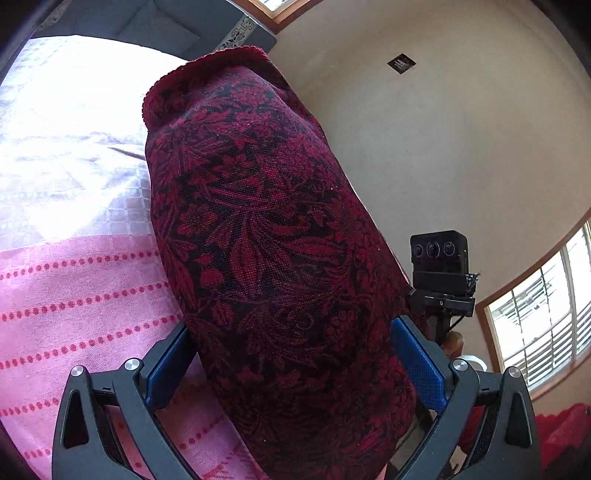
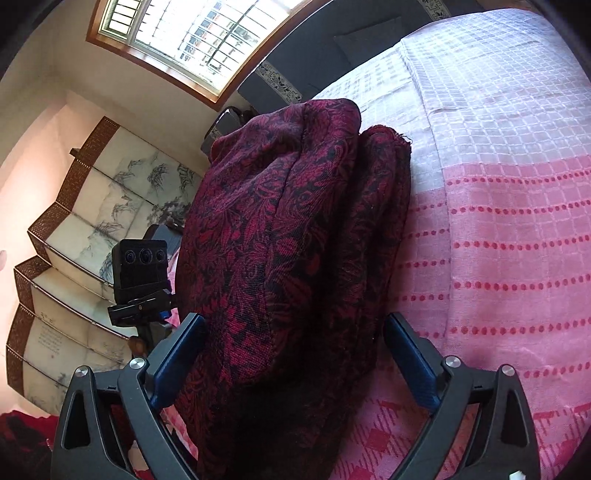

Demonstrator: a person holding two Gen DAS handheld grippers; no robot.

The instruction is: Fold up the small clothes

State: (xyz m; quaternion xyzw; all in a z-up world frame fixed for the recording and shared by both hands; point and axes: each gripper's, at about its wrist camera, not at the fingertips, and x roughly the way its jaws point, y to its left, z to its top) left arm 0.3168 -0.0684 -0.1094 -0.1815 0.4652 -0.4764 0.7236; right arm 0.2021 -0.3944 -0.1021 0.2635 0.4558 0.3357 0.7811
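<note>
a dark red floral cloth (image 1: 266, 236) lies bunched on a pink checked bedspread (image 1: 74, 288), rising between the fingers of both hand-held grippers. in the right wrist view the cloth (image 2: 280, 236) shows at least two thick layers side by side, a rounded front fold and a second fold just behind it with a frayed hem at its far corner, suggesting the piece is already doubled over at least once. the left gripper (image 1: 295, 354) stands wide, its blue pads (image 1: 417, 362) on either side of the fabric, the left pad seeming to brush it and the right one hard to judge; whether it truly pinches the cloth cannot be told. the right gripper (image 2: 295, 354) is likewise spread wide, the bundle filling the gap between its fingers, with the right pad standing a little apart from the fabric. judged from this, the fold is partly made: the cloth is gathered into a loose, puffy stack rather than a flat, squared one, so pressing it flat and perhaps one more fold seem left to do. beyond the bed, a small black camera unit (image 2: 142, 269) sits on a mount, a painted folding screen (image 2: 85, 221) stands by the wall, and a barred window (image 2: 199, 33) lets in bright daylight.
</note>
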